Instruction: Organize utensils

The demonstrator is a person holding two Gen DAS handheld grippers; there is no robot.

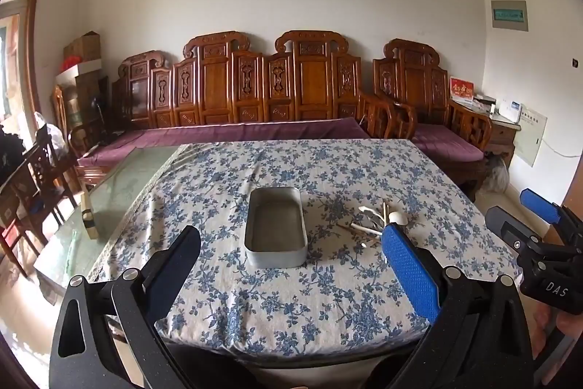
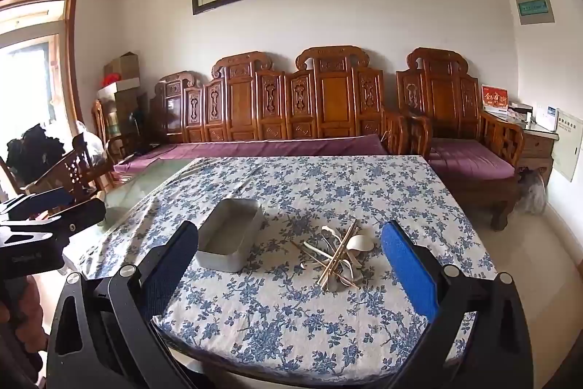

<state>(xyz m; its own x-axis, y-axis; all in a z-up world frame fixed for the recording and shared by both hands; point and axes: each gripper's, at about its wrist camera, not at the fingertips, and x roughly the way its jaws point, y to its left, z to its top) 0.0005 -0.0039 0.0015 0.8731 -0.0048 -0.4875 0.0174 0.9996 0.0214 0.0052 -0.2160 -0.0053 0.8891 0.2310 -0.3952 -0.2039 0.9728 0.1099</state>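
Both tongs, left tongs [image 1: 291,265] and right tongs [image 2: 289,257], gape empty, aimed toward the tin [image 1: 276,230] with jumbled utensils [image 2: 337,252] at its three o'clock.

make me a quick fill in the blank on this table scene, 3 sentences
The metal tin on the tablecloth is ____ inside.
The chopsticks and spoons lie in a pile to the ____ of the tin.
Both the left gripper and the right gripper have their jaws ____.

Missing words: empty; right; open
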